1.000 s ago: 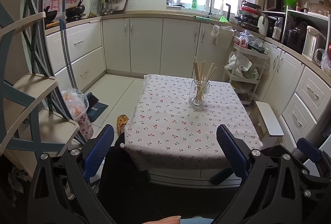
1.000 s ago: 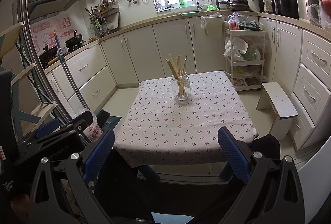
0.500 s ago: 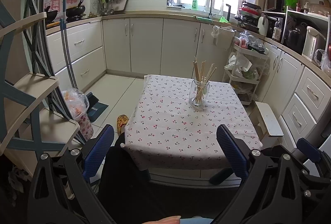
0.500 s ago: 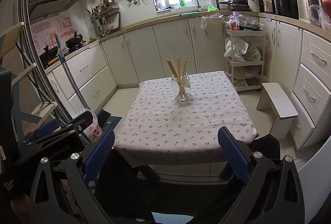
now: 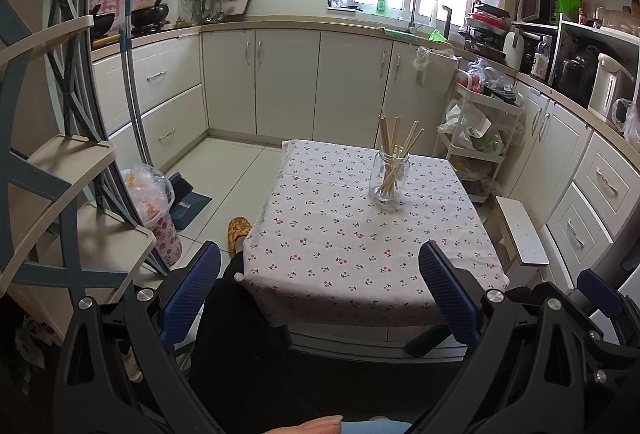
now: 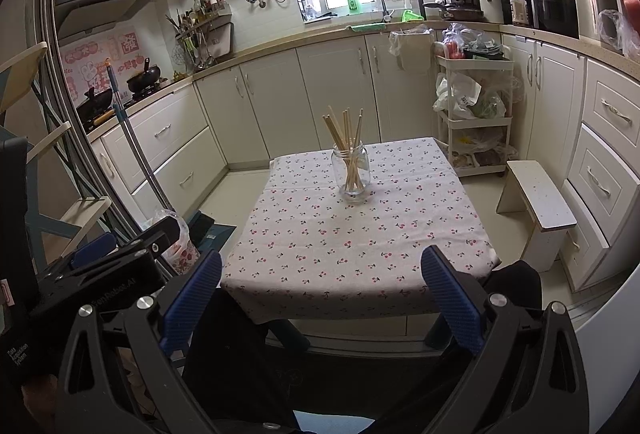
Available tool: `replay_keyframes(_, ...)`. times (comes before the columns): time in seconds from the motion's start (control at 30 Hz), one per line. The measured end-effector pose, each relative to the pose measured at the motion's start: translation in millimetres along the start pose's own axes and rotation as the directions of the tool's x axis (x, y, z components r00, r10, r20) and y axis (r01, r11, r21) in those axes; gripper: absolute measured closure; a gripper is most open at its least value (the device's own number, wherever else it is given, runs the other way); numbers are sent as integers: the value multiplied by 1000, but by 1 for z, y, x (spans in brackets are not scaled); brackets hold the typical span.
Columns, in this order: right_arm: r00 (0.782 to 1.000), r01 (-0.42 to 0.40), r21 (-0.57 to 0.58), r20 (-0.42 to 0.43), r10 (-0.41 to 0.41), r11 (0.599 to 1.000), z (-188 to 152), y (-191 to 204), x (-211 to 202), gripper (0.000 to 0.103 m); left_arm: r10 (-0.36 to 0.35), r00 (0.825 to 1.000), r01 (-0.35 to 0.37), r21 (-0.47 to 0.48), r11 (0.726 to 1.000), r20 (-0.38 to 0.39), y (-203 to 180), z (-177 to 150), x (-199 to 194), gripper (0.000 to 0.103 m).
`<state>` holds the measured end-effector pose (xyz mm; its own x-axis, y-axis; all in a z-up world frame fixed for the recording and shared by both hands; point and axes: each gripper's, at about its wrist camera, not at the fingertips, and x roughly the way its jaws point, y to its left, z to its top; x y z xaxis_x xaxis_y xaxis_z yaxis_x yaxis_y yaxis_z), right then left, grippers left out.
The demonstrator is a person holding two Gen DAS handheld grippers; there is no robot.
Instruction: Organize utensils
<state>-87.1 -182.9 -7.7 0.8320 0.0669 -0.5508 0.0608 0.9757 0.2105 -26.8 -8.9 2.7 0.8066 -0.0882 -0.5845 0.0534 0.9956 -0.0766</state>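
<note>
- The left gripper (image 5: 318,292) is held low at the near edge of the desk, its two blue fingers (image 5: 446,290) spread wide apart and grasping nothing.
- The right gripper (image 6: 320,294) sits just beside it at about the same height, its blue fingers (image 6: 450,298) likewise spread wide and empty.
- Both grippers point across the desk toward the far side; neither touches anything on it.
- The desk (image 5: 320,254) is covered with a pale cloth printed with small red cherries.
- A clear glass jar (image 5: 389,177) stands upright toward the far side of the cloth, well apart from both grippers.
- A bundle of wooden chopsticks (image 5: 396,137) stands in the jar, the sticks leaning and fanning out above its rim.
- In the right wrist view the same jar (image 6: 351,173) stands near the middle of the far half, with the chopsticks (image 6: 344,133) rising from it.
- A person's dark-clad legs show under the near edge of the desk, with a yellow slipper (image 5: 239,228) on the floor to the left.
- A small white stool (image 6: 540,201) stands on the floor to the right of the desk.
- A white trolley (image 6: 474,113) loaded with bags stands at the far right, against the pale kitchen cabinets.
</note>
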Motion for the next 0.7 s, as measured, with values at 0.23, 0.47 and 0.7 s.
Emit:
replay_keyframes(0.23, 1000, -1, -1, 0, 1, 1000, 0, 1, 0, 7, -1, 1000, 1, 0, 1000, -1, 0, 0, 0, 8)
replay_keyframes(0.47, 1000, -1, 0, 0, 1, 1000, -1, 3, 0, 7, 1, 1000, -1, 2, 1000, 1, 0, 0, 0, 8)
replay_keyframes(0.7, 1000, -1, 0, 0, 1, 1000, -1, 3, 0, 7, 5, 1000, -5, 8, 1000, 3, -1, -1, 0, 8)
